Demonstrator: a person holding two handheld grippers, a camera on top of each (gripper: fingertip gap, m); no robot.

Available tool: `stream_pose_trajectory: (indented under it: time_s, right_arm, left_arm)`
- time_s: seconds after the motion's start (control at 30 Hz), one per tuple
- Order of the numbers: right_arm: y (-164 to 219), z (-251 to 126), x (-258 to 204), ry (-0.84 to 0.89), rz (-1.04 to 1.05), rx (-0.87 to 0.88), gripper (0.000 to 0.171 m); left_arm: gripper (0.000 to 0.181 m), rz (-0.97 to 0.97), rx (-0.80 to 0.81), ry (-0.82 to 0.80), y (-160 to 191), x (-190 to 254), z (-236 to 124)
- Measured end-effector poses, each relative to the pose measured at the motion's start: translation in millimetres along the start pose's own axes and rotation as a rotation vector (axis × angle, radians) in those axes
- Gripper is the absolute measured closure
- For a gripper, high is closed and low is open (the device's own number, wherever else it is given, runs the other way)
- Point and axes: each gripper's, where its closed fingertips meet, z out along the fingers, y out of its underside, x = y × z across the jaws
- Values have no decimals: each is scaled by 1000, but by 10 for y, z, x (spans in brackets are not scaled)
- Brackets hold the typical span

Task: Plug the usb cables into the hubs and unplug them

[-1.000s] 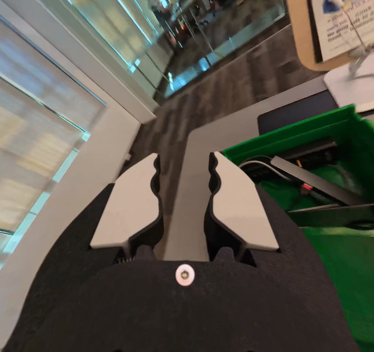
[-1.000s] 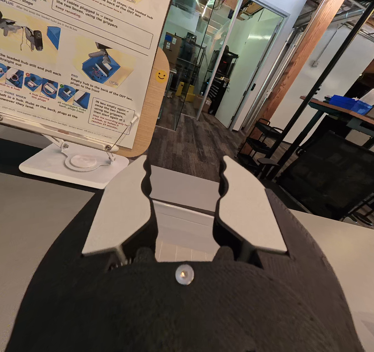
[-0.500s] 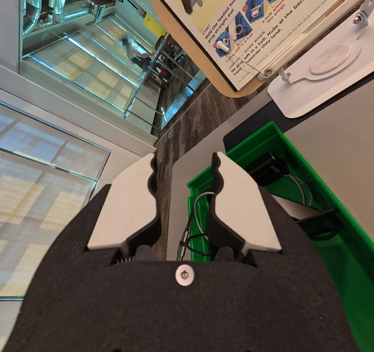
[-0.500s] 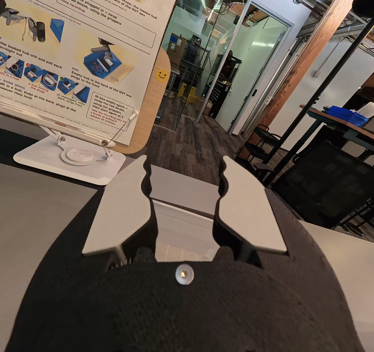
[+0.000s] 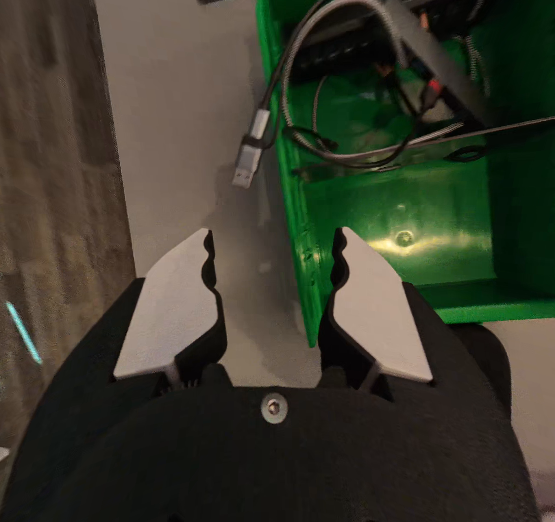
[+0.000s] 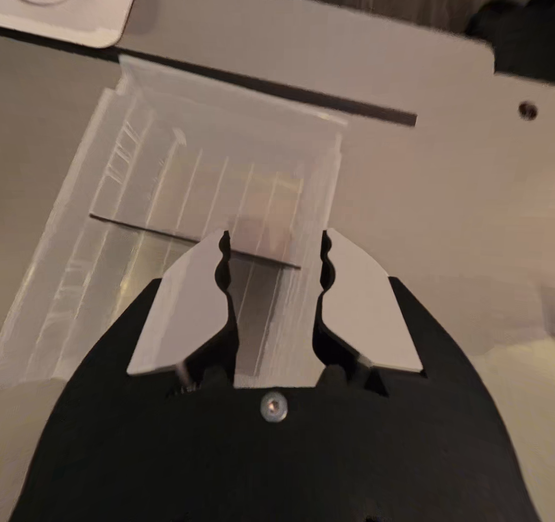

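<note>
Both views are pretty blurred. The left gripper (image 5: 274,232) is spread open, nothing held; just ahead a USB plug (image 5: 247,163) is draped over the green bin (image 5: 295,237) wall, hubs (image 5: 432,48) smeared beyond. The right gripper (image 6: 274,232) is open and empty over a clear bin (image 6: 210,177).

A second ago my left gripper (image 5: 273,237) looked out level past the table edge toward the glass wall; now it is tipped down over the table (image 5: 186,87), its jaws spread wider than before. The green bin (image 5: 300,267), earlier off to the right of my fingers, now has its near wall running between them, and a silver USB plug (image 5: 247,159) hangs over that wall ahead of my left finger. My right gripper (image 6: 273,237) has also pitched down from the room ahead onto a clear bin (image 6: 192,177), which now lies under and ahead of my fingers.
</note>
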Motion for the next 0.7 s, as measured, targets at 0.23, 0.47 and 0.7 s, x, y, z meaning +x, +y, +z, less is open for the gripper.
stream_pose_trajectory:
  time_s: [0.23,0.47,0.7]
  right_arm:
    - [752,79,320,-23,109,-272,113]
    - [1016,315,228,-88,118,-432,153]
    - [987,356,315,-98,149,-395,163]
  left_arm:
    - [111,-96,-123,201,261,96,302]
    - [123,-72,-223,237,358,186,545]
    - [148,-156,-236,278,379,126,626]
